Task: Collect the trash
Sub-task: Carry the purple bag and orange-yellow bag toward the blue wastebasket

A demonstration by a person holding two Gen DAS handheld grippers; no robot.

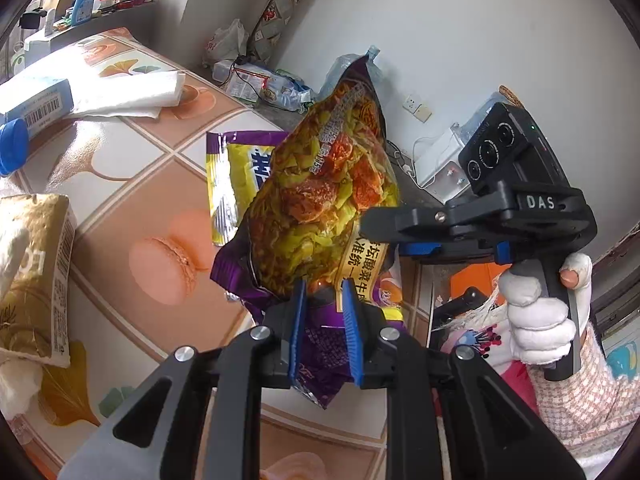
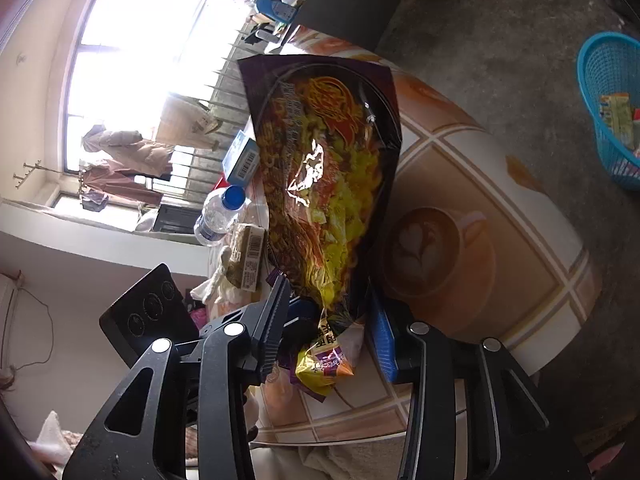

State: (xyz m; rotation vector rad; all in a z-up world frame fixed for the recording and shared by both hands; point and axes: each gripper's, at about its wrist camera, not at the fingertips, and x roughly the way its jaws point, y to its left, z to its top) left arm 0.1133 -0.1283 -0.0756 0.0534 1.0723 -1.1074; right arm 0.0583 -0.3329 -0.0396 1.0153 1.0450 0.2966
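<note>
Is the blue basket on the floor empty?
No: the right wrist view shows the blue basket on the floor beside the table with colourful packets already lying inside it.

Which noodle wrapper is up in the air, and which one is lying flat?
The big purple noodle wrapper is held up by the left gripper. The smaller yellow-and-purple wrapper lies flat on the table behind it.

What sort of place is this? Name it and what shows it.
Probably a lived-in room of a home: a table under a patterned cloth holding food packets and a water bottle, clothes drying at a barred window, and a blue basket on the bare floor.
</note>
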